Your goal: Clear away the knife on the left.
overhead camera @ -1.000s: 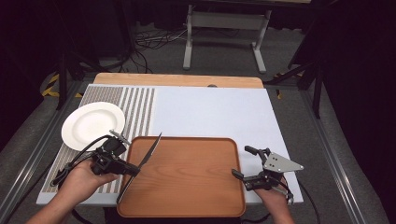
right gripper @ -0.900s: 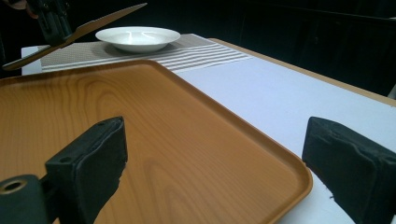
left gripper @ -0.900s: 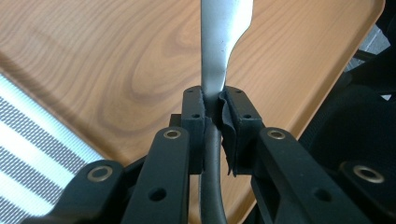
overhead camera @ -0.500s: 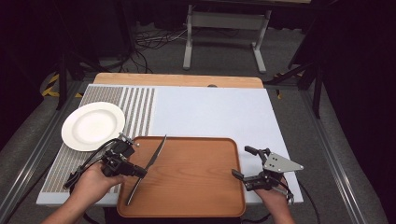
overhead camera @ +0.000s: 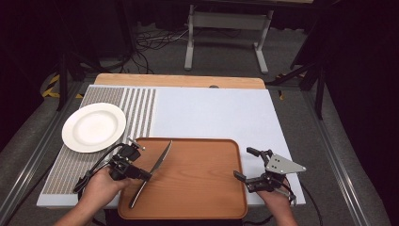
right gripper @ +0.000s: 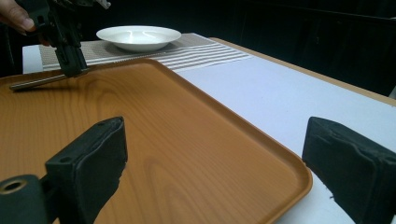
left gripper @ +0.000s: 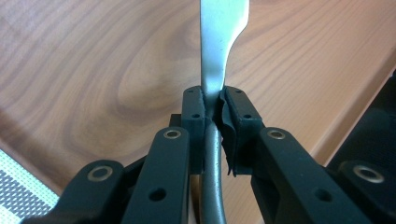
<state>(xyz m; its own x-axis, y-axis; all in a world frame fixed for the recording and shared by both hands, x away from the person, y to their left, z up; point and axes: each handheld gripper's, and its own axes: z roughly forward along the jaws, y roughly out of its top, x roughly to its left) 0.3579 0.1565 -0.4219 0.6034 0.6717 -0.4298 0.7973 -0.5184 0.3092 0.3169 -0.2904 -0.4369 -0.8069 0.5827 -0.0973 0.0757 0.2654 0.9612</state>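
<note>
A silver table knife [overhead camera: 158,165] [left gripper: 215,42] hangs low over the left part of the brown wooden tray [overhead camera: 202,183] [left gripper: 93,70], blade pointing away from me. My left gripper [overhead camera: 147,175] [left gripper: 215,112] is shut on it where the handle meets the blade. Seen from the right gripper view, the left gripper [right gripper: 70,60] holds the knife [right gripper: 42,81] just above the tray [right gripper: 140,116]; contact cannot be told. My right gripper [overhead camera: 243,163] [right gripper: 219,163] stands open at the tray's right edge with nothing between its pads.
A white plate [overhead camera: 94,127] [right gripper: 138,36] rests on a grey striped mat [overhead camera: 136,108] left of the tray. The white table cover [overhead camera: 211,115] stretches beyond the tray to a wooden back edge [overhead camera: 179,81]. Cables trail from both grippers.
My left gripper has carried the knife a little to the right and downward, from the tray's left rim to over the tray. The right gripper has stayed put.
</note>
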